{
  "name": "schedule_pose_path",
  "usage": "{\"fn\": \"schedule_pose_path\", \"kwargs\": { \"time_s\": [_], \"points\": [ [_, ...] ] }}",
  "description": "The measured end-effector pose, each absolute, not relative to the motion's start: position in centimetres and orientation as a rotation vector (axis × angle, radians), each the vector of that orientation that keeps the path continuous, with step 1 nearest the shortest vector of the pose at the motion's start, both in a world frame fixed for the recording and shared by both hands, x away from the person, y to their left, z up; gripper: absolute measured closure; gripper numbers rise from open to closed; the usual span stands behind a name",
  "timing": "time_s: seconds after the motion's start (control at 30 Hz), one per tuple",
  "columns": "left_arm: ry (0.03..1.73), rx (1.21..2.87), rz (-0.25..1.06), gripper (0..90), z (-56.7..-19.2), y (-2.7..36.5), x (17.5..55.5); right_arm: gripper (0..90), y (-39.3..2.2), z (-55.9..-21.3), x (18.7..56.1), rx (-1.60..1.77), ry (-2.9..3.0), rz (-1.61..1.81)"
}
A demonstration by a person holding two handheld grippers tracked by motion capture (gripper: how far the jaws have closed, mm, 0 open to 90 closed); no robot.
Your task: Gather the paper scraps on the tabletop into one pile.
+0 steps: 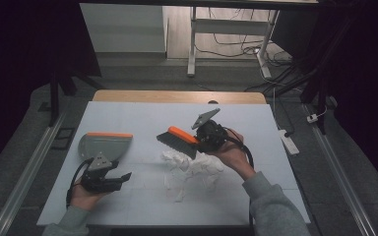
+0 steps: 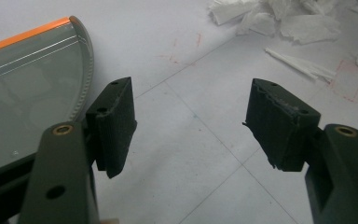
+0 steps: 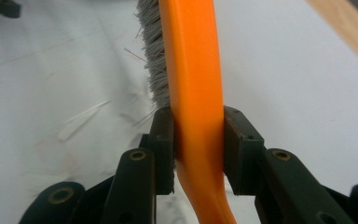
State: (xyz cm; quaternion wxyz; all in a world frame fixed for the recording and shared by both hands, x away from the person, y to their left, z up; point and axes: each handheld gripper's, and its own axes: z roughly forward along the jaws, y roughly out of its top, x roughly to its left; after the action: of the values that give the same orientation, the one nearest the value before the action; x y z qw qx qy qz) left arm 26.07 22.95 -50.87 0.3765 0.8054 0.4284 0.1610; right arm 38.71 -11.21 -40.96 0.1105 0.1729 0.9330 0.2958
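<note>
A hand brush (image 1: 178,140) with an orange handle (image 3: 193,88) and grey bristles (image 3: 154,56) hangs above the white table, over a heap of torn white paper (image 1: 192,169). My right gripper (image 1: 209,136) is shut on the brush's handle, one jaw on each side. A grey dustpan (image 1: 103,145) with an orange edge (image 2: 25,36) lies flat on the table at the left. Just in front of it, my left gripper (image 1: 120,179) stands open near the table with nothing between its fingers (image 2: 116,126). Paper scraps (image 2: 298,23) lie beyond it to the right.
The white sheet (image 1: 142,115) covers most of a wooden table whose far edge (image 1: 177,96) shows bare. Thin paper strips (image 2: 303,65) lie loose near the heap. A desk frame (image 1: 193,44) and cables stand on the floor beyond.
</note>
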Motion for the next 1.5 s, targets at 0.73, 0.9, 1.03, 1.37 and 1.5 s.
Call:
{"fn": "schedule_pose_path", "kwargs": {
  "time_s": [0.73, 0.9, 1.03, 1.37, 1.5],
  "points": [
    [1.163, 2.009, 0.438, 34.0, -50.9, 25.1, 26.1, 67.6, -2.6, -45.4, 30.5, 0.501, 3.008, 0.698],
    [1.165, 2.011, 0.437, 34.0, -51.0, 25.1, 26.2, 67.7, -1.8, -46.5, 32.0, 0.547, 2.974, 0.676],
    [1.167, 2.010, 0.436, 34.0, -51.0, 25.1, 26.2, 67.7, -3.4, -46.4, 34.4, 0.685, 2.903, 0.688],
    [1.168, 2.011, 0.438, 34.0, -51.0, 25.1, 26.1, 67.7, -7.7, -41.7, 33.2, 0.705, 2.780, 0.892],
    [1.168, 2.015, 0.438, 34.1, -51.0, 25.1, 26.2, 67.7, -9.8, -40.3, 32.3, 0.689, 2.770, 0.873]
  ]
}}
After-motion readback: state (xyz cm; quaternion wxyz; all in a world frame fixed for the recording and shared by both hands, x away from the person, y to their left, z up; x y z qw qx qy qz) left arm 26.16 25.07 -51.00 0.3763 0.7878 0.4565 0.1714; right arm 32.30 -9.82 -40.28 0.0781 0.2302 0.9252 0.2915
